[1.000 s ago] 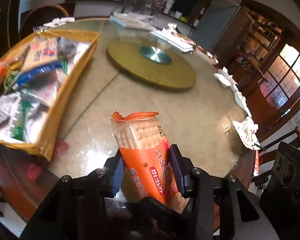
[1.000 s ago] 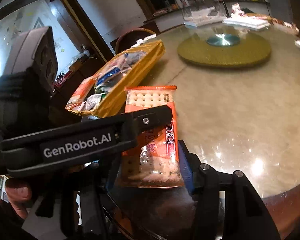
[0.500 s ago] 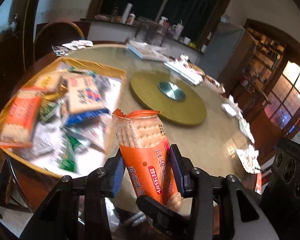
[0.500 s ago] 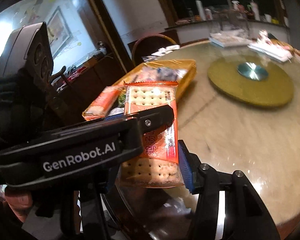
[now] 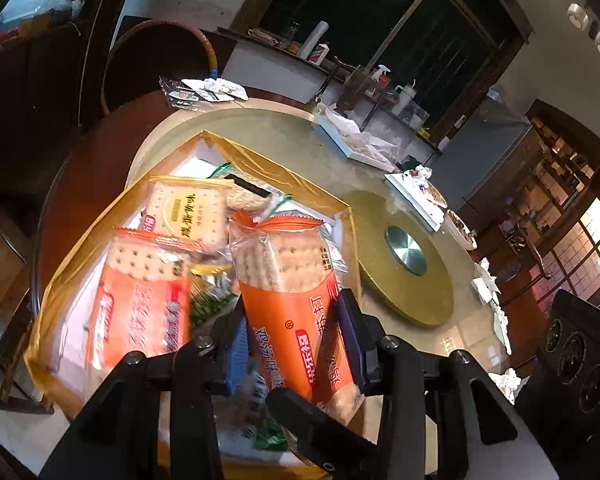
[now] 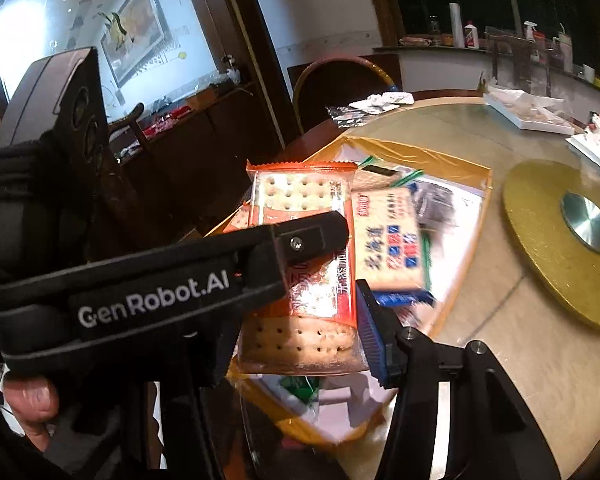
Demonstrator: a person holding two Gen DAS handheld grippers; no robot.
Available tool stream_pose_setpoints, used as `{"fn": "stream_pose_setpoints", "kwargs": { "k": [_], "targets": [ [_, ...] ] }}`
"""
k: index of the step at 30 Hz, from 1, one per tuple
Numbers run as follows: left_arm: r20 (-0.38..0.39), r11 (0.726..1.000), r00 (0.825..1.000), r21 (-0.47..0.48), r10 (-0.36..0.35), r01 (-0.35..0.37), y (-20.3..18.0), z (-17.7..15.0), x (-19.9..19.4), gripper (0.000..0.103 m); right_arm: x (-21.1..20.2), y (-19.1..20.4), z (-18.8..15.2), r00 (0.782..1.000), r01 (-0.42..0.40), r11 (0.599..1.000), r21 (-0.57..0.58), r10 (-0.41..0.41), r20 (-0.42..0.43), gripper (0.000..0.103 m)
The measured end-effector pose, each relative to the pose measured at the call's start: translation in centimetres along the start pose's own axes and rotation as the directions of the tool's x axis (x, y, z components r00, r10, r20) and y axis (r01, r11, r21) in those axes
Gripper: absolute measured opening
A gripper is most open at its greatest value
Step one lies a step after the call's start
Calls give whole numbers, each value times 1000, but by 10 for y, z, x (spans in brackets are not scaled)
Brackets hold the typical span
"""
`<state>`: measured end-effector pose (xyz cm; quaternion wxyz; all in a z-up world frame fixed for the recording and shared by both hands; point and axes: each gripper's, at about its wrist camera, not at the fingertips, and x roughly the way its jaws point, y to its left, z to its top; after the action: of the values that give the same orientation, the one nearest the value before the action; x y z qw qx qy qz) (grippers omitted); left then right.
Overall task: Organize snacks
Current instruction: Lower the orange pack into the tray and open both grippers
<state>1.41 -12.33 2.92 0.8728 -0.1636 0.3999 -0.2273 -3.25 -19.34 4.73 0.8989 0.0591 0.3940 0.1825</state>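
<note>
Crackers: one orange cracker packet [image 5: 296, 300] held upright between us, above the near end of the yellow tray [image 5: 284, 168]. Our left gripper [image 5: 296, 344] clamps its lower half, blue pads pressed on both sides; our right gripper [image 6: 332, 312] has a blue pad against the packet's right edge, the left gripper's arm crossing in front, so we cannot tell whether that grip is firm. In the tray we list: a second orange cracker packet [image 5: 140, 300], a pale yellow biscuit packet [image 5: 188, 212], a blue-checked biscuit packet [image 6: 388, 248]. The tray sits at the round table's [image 5: 420, 344] left edge, beside the gold turntable [image 5: 404, 276].
</note>
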Motion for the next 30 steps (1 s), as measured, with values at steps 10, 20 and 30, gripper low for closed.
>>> {"fn": "stream_pose_setpoints", "kwargs": {
  "k": [10, 20, 30],
  "targets": [
    [-8, 1000, 1000, -8, 30, -30, 16, -1, 10, 46, 23, 1, 2, 999, 35, 999, 0, -35, -25, 55],
    [69, 993, 992, 45, 108, -112, 4, -10, -11, 80, 3, 2, -9, 1000, 20, 998, 53, -21, 18, 77],
    [147, 952, 953, 116, 265, -282, -25, -29, -43, 82, -40, -17, -38, 996, 76, 985, 152, -82, 33, 81]
  ]
}}
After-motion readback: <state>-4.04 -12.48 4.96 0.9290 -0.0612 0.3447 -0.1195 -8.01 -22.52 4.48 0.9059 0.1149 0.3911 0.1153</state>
